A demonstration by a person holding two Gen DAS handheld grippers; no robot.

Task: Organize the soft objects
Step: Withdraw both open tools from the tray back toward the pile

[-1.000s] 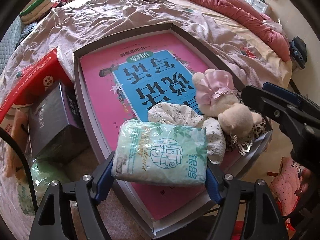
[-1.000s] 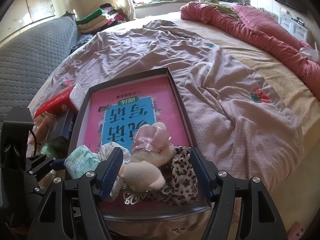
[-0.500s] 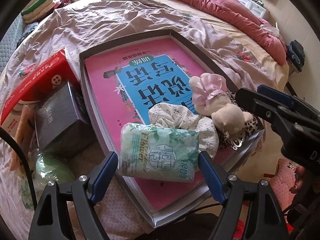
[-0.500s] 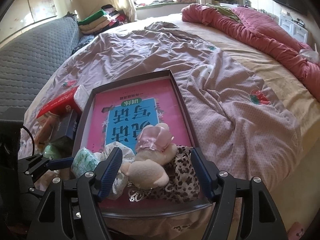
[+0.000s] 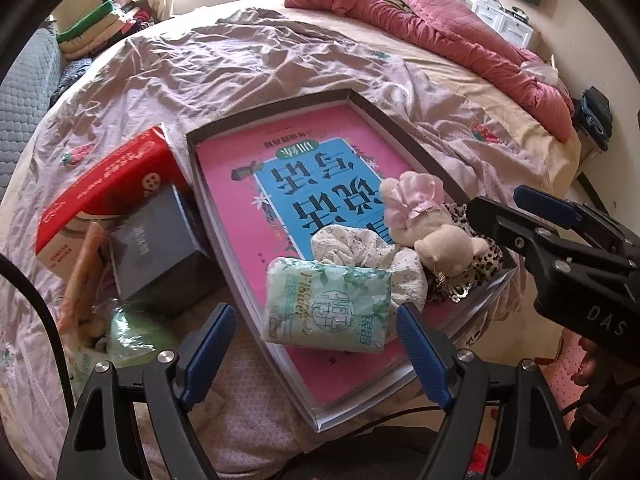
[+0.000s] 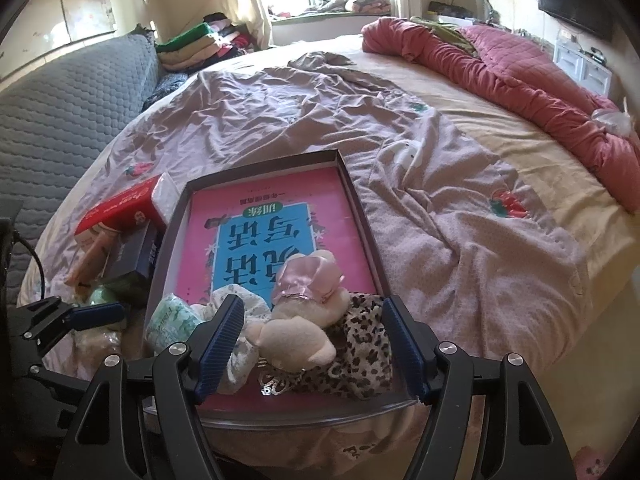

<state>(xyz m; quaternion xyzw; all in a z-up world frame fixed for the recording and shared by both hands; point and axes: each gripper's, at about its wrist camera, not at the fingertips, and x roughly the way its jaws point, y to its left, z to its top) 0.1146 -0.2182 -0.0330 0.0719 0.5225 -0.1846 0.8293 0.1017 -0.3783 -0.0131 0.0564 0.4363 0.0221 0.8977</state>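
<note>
A grey tray (image 5: 272,110) with a pink and blue book lies on the bed. At its near end lie a green tissue pack (image 5: 328,306), a white floral scrunchie (image 5: 360,246), a cream plush toy with a pink bow (image 5: 424,216) and a leopard-print cloth (image 5: 490,258). My left gripper (image 5: 312,356) is open and empty, just in front of the tissue pack. My right gripper (image 6: 312,346) is open, its jaws either side of the plush toy (image 6: 304,312) without touching it. The tray (image 6: 260,162) and tissue pack (image 6: 172,318) also show in the right wrist view.
Left of the tray are a red box (image 5: 108,188), a dark grey box (image 5: 156,244), a peach item (image 5: 82,264) and a green soft packet (image 5: 132,334). A crumpled pink-grey sheet (image 6: 288,108) covers the bed, a red quilt (image 6: 520,76) lies far right, a grey sofa (image 6: 60,120) on the left.
My left gripper let go of the green tissue pack, left it in the tray and pulled back. My right gripper stayed open over the plush toy and drew back slightly.
</note>
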